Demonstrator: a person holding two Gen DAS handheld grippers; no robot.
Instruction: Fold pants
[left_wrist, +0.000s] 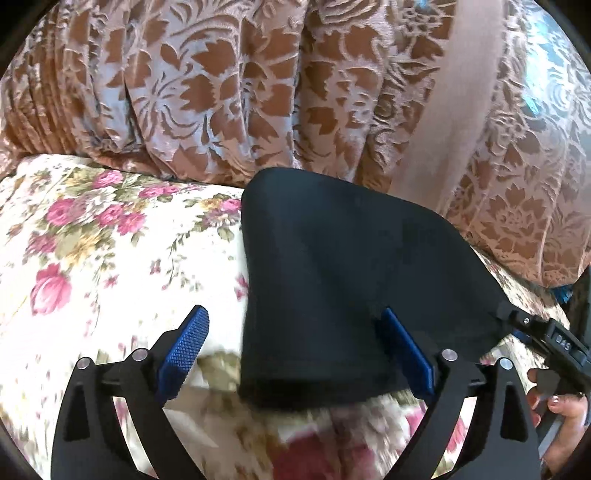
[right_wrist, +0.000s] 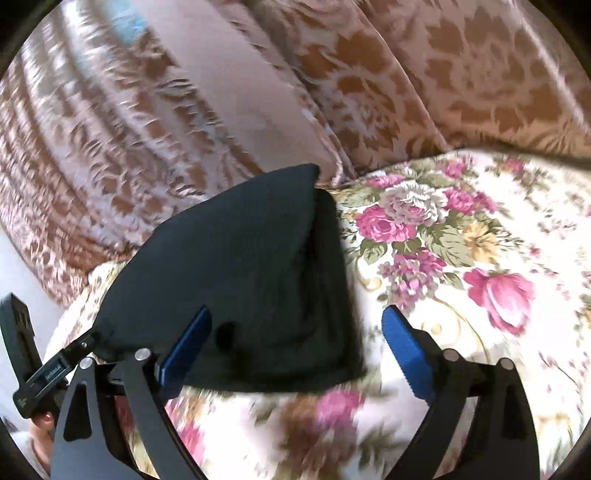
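The dark navy pants (left_wrist: 343, 273) lie folded into a compact wedge on the floral bedspread (left_wrist: 92, 258). My left gripper (left_wrist: 295, 350) is open, its blue pads (left_wrist: 184, 350) straddling the near left part of the fold, not clamped. In the right wrist view the pants (right_wrist: 240, 280) lie left of centre, with stacked layers showing at their right edge. My right gripper (right_wrist: 295, 350) is open over the fold's near right corner; its left pad (right_wrist: 184, 350) rests against the cloth. Each gripper shows at the edge of the other view: the right one (left_wrist: 546, 332), the left one (right_wrist: 55, 365).
A brown and silver brocade curtain or cushion (left_wrist: 258, 92) rises behind the bed, with a plain beige band (left_wrist: 461, 110). The floral bedspread (right_wrist: 461, 258) stretches to both sides of the pants. A hand shows at the lower right (left_wrist: 554, 402).
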